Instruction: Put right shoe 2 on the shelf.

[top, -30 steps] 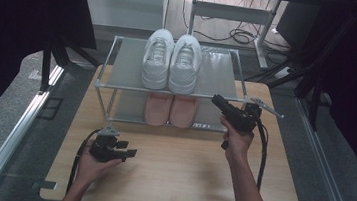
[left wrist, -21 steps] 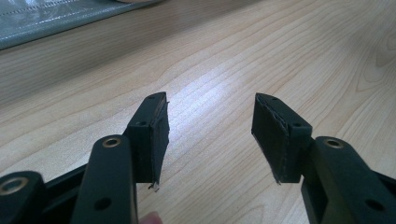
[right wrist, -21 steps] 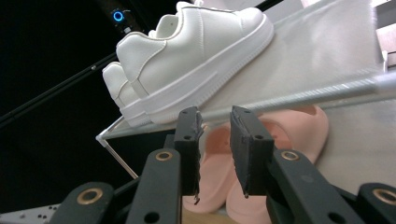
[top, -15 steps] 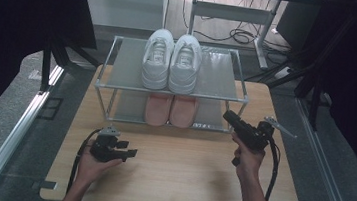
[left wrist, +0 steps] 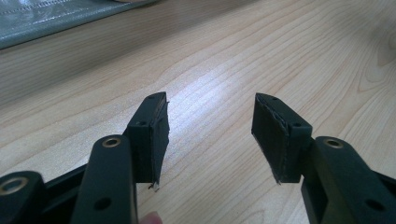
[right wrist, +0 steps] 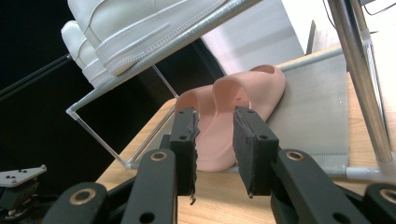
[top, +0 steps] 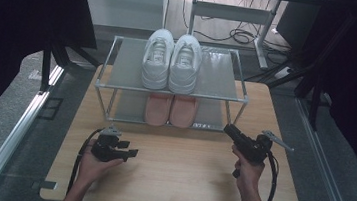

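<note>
Two pink slippers [top: 170,110] sit side by side on the lower shelf of the rack [top: 227,98], under the white sneakers [top: 172,59] on the top shelf. I have the right gripper [top: 228,129] low over the table [top: 184,171], aimed at the slippers from the front right; its jaws have just been opening, stand partly apart, and have nothing between them. In the right gripper view the nearer slipper [right wrist: 224,126] lies just beyond the fingers [right wrist: 184,140], not touching them. My left gripper [top: 131,152] rests near the table's front left, jaws wide apart and empty over bare wood.

I judge the slippers to be light moulded foam: soft, springy, a bit grippy, not fragile. I would take the nearer one by its strap or the side wall of the sole, pinching firmly enough that the foam does not squirm out, and draw it forward clear of the rack's front post [right wrist: 362,79].
</note>
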A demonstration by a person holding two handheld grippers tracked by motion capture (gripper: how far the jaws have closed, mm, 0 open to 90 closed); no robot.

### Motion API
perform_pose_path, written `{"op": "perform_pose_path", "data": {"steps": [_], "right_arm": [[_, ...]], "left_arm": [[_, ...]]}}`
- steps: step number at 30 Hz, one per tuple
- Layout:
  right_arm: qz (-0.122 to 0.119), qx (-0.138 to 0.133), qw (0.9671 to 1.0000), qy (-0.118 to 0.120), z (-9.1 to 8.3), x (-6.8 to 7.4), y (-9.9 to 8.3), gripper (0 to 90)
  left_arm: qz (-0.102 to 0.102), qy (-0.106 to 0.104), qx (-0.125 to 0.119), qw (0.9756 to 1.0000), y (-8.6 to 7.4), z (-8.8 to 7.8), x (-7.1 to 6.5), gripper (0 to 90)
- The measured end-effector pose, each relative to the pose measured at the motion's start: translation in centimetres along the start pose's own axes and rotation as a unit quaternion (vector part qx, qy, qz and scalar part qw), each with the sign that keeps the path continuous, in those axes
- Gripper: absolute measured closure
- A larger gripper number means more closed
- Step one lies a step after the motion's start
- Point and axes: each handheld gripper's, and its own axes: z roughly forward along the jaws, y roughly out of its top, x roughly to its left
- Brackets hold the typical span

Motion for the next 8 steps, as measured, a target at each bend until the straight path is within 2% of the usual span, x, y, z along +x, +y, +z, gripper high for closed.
{"op": "perform_pose_path", "data": {"steps": [8], "right_arm": [[-0.007, -0.005, 1.0, -0.004, -0.27, 0.14, -0.19, 64.3]], "left_arm": [[-0.003, 0.0, -0.001, 1.0, 0.01, -0.06, 0.14, 46.7]]}}
